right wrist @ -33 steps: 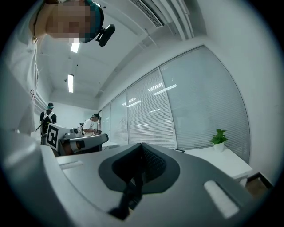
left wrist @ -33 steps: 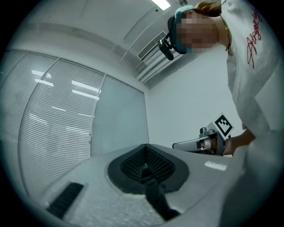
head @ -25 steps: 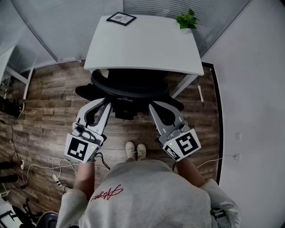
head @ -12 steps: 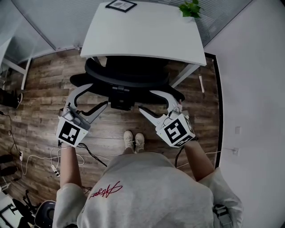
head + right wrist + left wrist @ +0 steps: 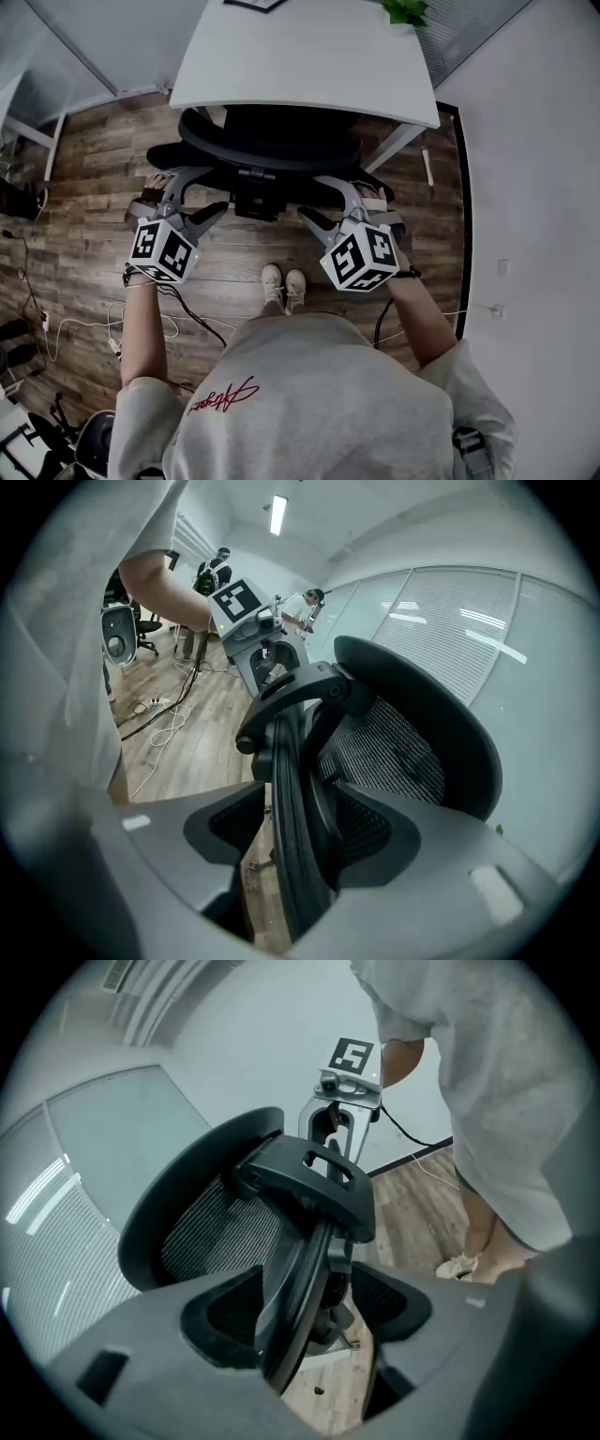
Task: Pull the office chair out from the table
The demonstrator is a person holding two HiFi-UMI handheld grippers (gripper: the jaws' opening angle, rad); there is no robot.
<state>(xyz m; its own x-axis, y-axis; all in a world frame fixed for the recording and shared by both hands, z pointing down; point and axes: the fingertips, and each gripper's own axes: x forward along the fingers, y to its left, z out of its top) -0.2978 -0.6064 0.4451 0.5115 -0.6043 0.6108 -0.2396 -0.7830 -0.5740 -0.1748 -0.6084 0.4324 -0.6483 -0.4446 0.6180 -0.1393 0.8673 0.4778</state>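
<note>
The office chair (image 5: pixel 272 150) sits tucked under the white worktop (image 5: pixel 300 56). Its seat is hidden below the top and only its curved back sticks out toward the person. The left tool (image 5: pixel 192 194) and the right tool (image 5: pixel 319 199) flank that back, one at each side. Both have just been opening and now stand wide. Each gripper view shows the edge of the backrest frame between the jaws, with no pad pressing on it, so nothing is gripped yet.

The first risk is pulling too soon, because open jaws would simply slide off the smooth, rounded rim. Closing on the mesh rather than on the hard frame would probably give a weak hold that slips under load.

An uneven pull is the next worry. If one side bites before the other, the chair is likely to swivel instead of backing out. An armrest could then knock the slanted worktop leg (image 5: pixel 394 150) on the right.

The person's shoes (image 5: pixel 283 286) are also just behind the chair's base. A quick pull could bring the base onto them unless the person steps back with it.
</note>
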